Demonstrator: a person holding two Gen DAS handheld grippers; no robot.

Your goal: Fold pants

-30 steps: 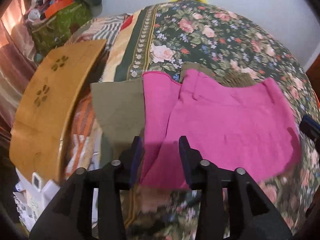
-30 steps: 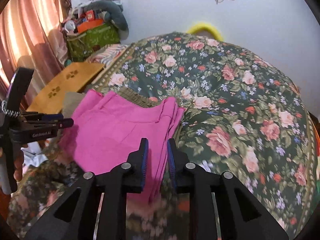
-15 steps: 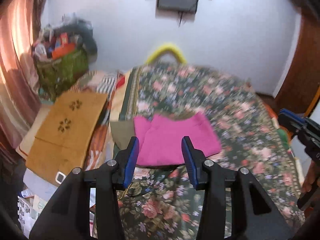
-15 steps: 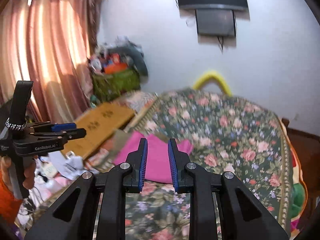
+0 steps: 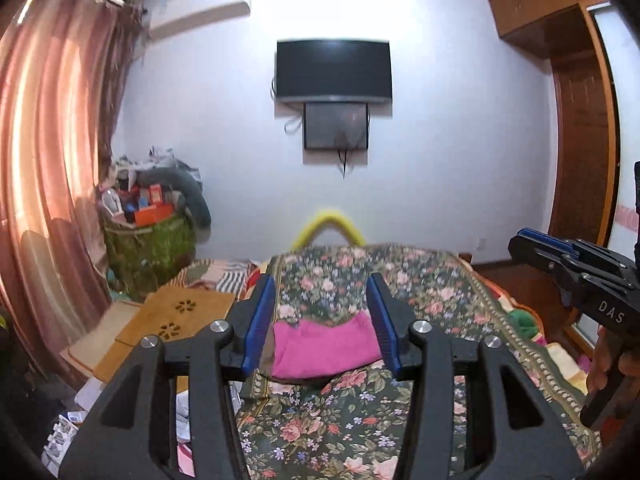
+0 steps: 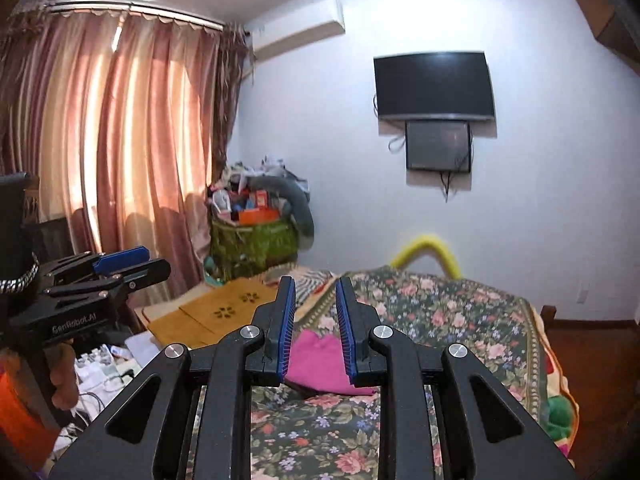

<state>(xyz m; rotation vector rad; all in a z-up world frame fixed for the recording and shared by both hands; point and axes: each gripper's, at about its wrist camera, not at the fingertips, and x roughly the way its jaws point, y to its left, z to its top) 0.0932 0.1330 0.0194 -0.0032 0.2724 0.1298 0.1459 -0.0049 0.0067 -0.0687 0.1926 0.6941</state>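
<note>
The pink pants point(image 5: 324, 350) lie folded in a flat rectangle on the floral bedspread point(image 5: 424, 292), atop an olive garment. They also show in the right wrist view point(image 6: 320, 364). My left gripper point(image 5: 322, 322) is open and empty, held well back and above the bed. My right gripper point(image 6: 316, 326) is open with a narrower gap, empty, also held back from the pants. The right gripper shows from the side in the left wrist view point(image 5: 576, 276), and the left one in the right wrist view point(image 6: 104, 276).
A wooden lap table point(image 5: 180, 320) lies left of the bed, with clutter on the floor below it. A green bag of items point(image 5: 150, 248) stands by the curtain point(image 5: 44, 184). A TV point(image 5: 334, 70) hangs on the far wall. A wardrobe point(image 5: 580, 140) stands at right.
Both grippers pulled back and up from the pants, which now lie far off on the bed. Both are empty; the left stays wide open.
</note>
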